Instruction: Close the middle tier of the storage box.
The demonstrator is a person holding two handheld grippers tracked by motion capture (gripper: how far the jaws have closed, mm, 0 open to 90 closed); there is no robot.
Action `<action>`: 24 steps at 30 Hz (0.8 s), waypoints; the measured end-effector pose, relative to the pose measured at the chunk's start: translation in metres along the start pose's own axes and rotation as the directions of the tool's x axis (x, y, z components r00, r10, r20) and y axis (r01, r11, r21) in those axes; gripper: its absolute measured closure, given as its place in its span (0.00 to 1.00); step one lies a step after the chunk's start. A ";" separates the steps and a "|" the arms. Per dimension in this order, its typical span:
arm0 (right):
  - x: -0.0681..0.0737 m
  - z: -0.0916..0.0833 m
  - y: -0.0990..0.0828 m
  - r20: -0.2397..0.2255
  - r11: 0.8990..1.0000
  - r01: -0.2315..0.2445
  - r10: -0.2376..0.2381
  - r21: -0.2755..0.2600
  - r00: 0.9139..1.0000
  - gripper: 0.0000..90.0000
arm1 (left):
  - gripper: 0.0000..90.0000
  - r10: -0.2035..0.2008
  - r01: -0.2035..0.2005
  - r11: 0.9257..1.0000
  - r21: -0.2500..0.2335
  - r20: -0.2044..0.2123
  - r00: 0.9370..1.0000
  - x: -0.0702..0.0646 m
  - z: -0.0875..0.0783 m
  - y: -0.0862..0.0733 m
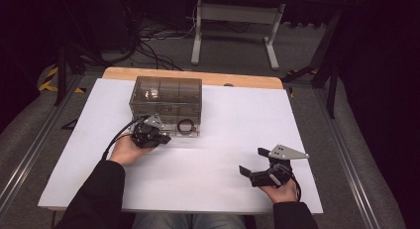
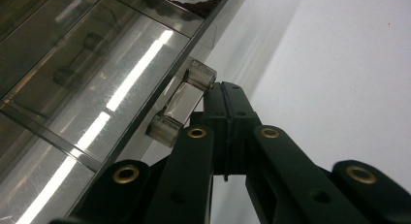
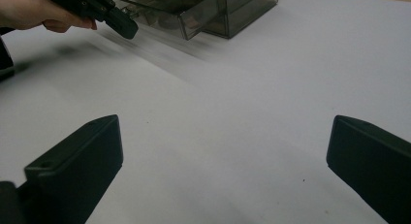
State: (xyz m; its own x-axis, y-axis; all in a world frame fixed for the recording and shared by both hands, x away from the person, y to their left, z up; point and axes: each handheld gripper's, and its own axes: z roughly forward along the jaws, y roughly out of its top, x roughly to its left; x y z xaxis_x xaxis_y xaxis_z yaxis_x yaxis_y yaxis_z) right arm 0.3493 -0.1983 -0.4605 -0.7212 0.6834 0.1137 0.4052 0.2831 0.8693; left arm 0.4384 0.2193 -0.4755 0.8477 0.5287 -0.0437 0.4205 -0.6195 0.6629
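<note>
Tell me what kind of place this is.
Probably a lab or recording workspace: a table under a white sheet, loose cables on grey carpet, a metal stand behind, and a hand-held left gripper at a clear drawer box.

A dim lab or test workspace. A white sheet (image 1: 213, 154) covers a wooden table (image 1: 193, 76) that stands on grey carpet (image 1: 317, 45). Beyond the left gripper (image 1: 163, 138), loose black cables (image 1: 148, 45) sprawl across the floor beside a white metal desk frame (image 1: 235, 26). Yellow-black hazard tape (image 1: 49, 79) marks the floor further left of that gripper. Metal rails (image 1: 346, 159) run outside the right gripper (image 1: 251, 162).
</note>
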 end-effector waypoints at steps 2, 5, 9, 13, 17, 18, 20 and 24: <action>0.000 0.000 0.000 0.000 1.000 0.000 0.000 -0.001 1.000 0.00 | 1.00 -0.006 0.006 1.000 -0.007 -0.001 1.000 0.001 0.000 0.000; 0.000 0.000 0.000 -0.001 1.000 0.002 -0.002 0.000 1.000 0.00 | 1.00 -0.018 0.018 1.000 -0.023 0.007 1.000 0.003 -0.002 0.000; 0.000 0.000 0.000 0.000 1.000 0.001 -0.001 0.000 1.000 0.00 | 1.00 -0.027 0.027 0.999 -0.031 0.006 1.000 0.005 -0.003 0.000; 0.000 0.000 0.000 0.000 1.000 0.002 -0.002 0.000 1.000 0.00 | 1.00 -0.030 0.030 0.999 -0.032 0.003 1.000 0.006 -0.002 0.000; 0.000 0.000 0.000 0.000 1.000 0.002 -0.002 0.001 1.000 0.00 | 1.00 -0.032 0.032 0.999 -0.042 0.002 0.999 0.007 -0.002 0.000; 0.000 0.000 0.000 0.000 1.000 0.002 -0.002 0.001 1.000 0.00 | 1.00 -0.036 0.036 0.998 -0.048 0.002 0.999 0.007 -0.002 0.000; 0.000 0.000 0.000 -0.001 1.000 0.002 -0.002 0.000 1.000 0.00 | 0.99 -0.039 0.039 0.998 -0.052 0.000 0.999 0.008 -0.002 0.000; 0.000 0.000 0.000 -0.001 1.000 0.001 -0.001 0.000 1.000 0.00 | 1.00 -0.053 0.054 0.997 -0.064 0.005 0.999 0.010 -0.002 0.001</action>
State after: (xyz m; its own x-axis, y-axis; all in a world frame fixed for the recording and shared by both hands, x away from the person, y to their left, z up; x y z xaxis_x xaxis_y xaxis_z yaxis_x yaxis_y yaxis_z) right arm 0.3491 -0.1981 -0.4607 -0.7222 0.6824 0.1130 0.4044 0.2841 0.8693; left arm 0.4460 0.2253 -0.4737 0.8257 0.5580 -0.0830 0.4440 -0.5520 0.7058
